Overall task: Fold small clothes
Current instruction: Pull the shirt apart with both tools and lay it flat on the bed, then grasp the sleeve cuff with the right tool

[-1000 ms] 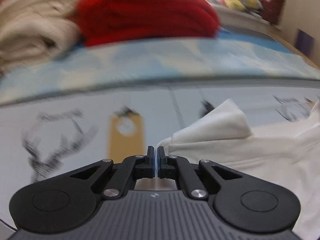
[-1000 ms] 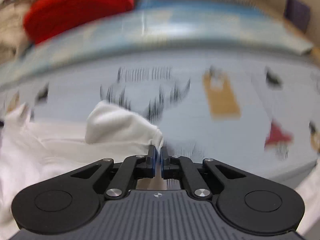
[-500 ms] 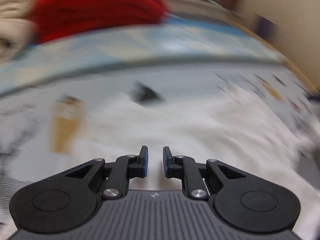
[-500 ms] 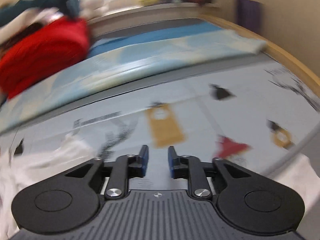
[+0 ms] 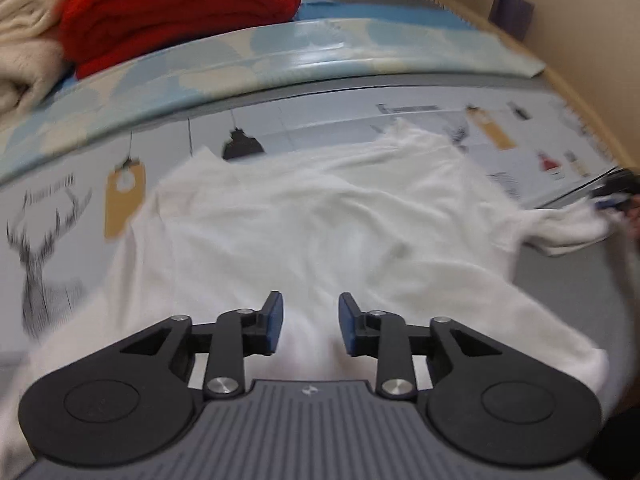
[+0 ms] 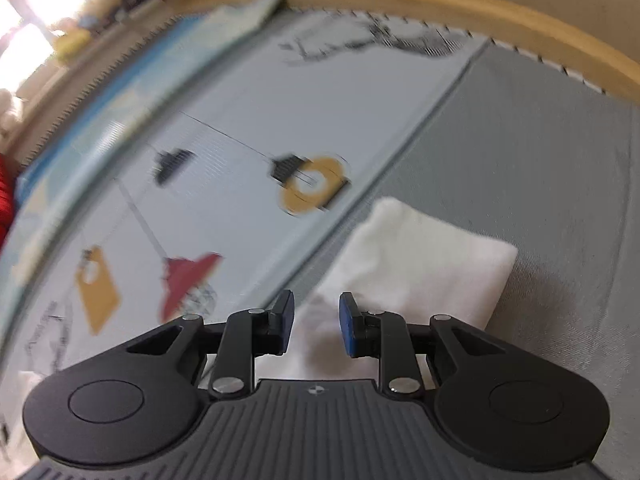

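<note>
Both of my grippers have let go of the white cloth they pinched a second ago and swung apart, and their jaws have just been opening. Now my left gripper [image 5: 310, 322] hangs over the middle of the white T-shirt [image 5: 320, 232], jaws partly open with nothing clamped, only cloth lying below them. My right gripper [image 6: 316, 326] is partly open too, hovering over the sleeve [image 6: 416, 268] with nothing pinched.

That shirt lies spread on the printed mat [image 5: 60, 200], in front of the red blanket [image 5: 176, 8]. Its sleeve reaches off the mat's edge onto the grey bedding [image 6: 540, 160].

I judge the shirt light, soft and limp: it will sag and wrinkle, not hold shape, so I should pinch a hem or the sleeve's end, thin and close to the surface.

From the left wrist the shirt's long axis runs away from me toward the blanket; which end is the collar I cannot tell. That sleeve points out to my right.
</note>
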Motion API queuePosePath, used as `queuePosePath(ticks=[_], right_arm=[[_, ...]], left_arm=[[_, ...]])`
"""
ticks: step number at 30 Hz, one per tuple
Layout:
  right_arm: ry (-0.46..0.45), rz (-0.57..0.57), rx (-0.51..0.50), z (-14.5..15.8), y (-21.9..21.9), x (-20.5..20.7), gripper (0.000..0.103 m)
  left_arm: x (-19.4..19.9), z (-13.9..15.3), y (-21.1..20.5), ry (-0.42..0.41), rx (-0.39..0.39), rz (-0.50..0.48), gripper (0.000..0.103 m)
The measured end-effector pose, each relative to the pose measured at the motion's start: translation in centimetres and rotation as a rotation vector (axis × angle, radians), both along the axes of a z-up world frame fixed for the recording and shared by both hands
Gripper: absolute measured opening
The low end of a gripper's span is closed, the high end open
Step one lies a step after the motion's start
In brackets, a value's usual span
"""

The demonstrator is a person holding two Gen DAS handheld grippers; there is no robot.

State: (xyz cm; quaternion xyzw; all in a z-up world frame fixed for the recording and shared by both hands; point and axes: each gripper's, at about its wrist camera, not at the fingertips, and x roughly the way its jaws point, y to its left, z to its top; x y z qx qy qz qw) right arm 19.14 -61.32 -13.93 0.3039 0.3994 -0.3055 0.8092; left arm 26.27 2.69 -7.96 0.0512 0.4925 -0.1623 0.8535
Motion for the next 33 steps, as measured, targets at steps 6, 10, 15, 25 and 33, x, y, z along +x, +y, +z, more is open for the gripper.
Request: queuePosePath(ticks=[6, 10, 15, 25, 33], right_arm=[[0.039, -0.019, -0.065, -1.3, -0.2, 1.6, 0.03], [0.033, -0.026, -0.086, -1.2, -0.7, 2.5, 0.034], [0.022, -0.07, -0.159, -0.1, -0.5, 2.5, 0.0], [-0.664, -0.258, -0.181, 10.1, -2.9, -6.0, 0.0], [-0.308, 0.009, 0.02, 3.6, -3.0, 0.3, 0.037]], left_arm=[[-8.2, -2.0, -2.0, -0.04, 0.082, -0.06, 0.038], [-7.0, -2.6, -1.4, -0.084, 0.119, -0.035, 0.038], [-5.5, -1.7, 0.2, -0.109, 0.102, 0.058, 0.038], [-5.3, -0.3, -0.1, -0.145, 0.092, 0.037, 0.038], [-5.5, -1.2, -1.2, -0.11, 0.098, 0.03, 0.038]])
